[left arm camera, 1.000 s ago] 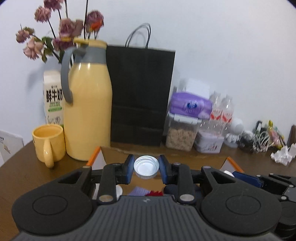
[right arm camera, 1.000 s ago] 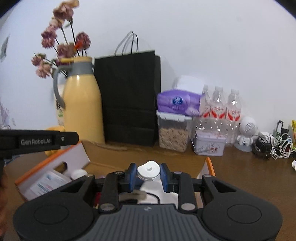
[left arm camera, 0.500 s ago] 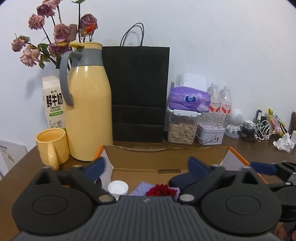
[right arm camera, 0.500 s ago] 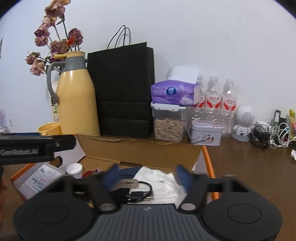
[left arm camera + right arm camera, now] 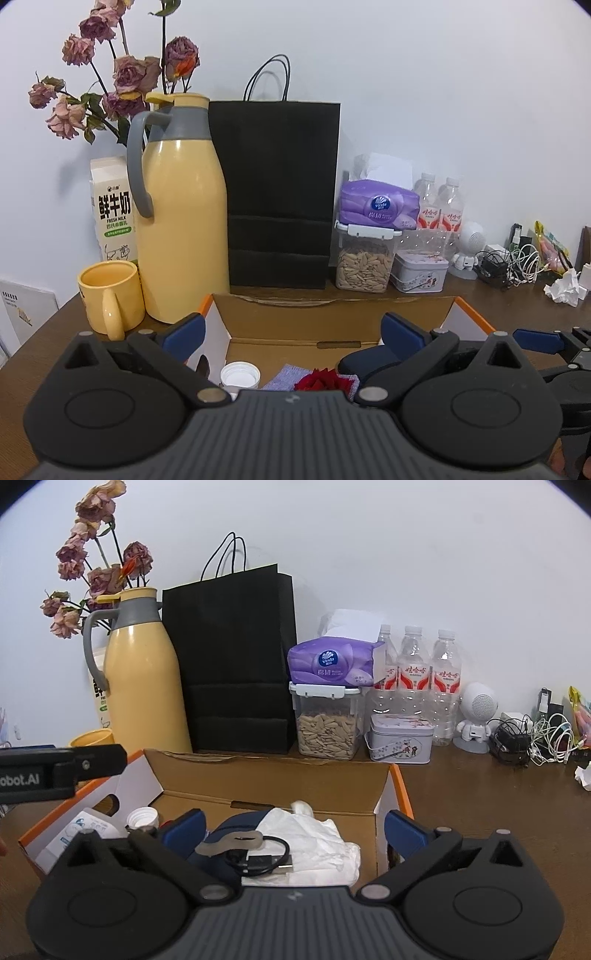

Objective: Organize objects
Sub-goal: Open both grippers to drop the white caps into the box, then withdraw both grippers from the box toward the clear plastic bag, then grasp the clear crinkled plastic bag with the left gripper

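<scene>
Cardboard box (image 5: 332,325) sits just beyond both grippers. Left gripper (image 5: 291,332) and right gripper (image 5: 293,825) hover spread wide, empty. White cap (image 5: 240,375) lies inside the box's left end, nearer the left gripper.

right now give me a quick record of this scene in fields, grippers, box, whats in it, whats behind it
left gripper: open, empty, above box
right gripper: open, empty, above box
box: cardboard, open top
contents: white cap, red flower, white bag, black cable
behind box: yellow jug, black paper bag, seed container
left of box: yellow mug
</scene>
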A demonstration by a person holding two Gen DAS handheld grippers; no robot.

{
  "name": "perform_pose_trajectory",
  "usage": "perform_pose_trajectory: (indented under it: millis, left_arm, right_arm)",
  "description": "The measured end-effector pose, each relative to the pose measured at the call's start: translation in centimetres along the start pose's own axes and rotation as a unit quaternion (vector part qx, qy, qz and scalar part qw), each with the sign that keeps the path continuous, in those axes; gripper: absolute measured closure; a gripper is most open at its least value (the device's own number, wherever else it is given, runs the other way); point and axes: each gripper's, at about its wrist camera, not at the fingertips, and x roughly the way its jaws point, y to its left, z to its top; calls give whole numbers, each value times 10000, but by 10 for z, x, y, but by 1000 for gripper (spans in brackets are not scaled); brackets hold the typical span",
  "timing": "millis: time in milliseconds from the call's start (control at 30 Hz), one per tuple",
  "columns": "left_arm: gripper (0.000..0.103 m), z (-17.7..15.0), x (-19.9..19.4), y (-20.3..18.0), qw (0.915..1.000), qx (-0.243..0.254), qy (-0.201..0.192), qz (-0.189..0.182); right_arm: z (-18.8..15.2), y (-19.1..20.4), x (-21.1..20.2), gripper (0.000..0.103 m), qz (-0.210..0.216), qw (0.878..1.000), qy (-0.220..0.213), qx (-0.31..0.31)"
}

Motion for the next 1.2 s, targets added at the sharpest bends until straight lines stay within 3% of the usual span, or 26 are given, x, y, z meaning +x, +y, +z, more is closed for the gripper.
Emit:
perform_pose_trajectory:
  millis: [233,567,867,1200]
  left_arm:
    - [0,2,-26,0,9998,24,-172,-129]
    - [0,-19,-72,11,9989,195,-20,-436]
    - [0,-56,-88,7,9949,347,617,-718]
    - [0,-84,-66,-15,9875,419,1242,-877]
  right_arm:
    - [-2,-1,-21,0,74,9999,-130,-13]
    - [-17,7,-65,0,116,9994,-34,-323]
    - [-49,4,-91,0,123,9978,438,-477]
    - [-79,-6,-83,0,-2,9946,900,-521]
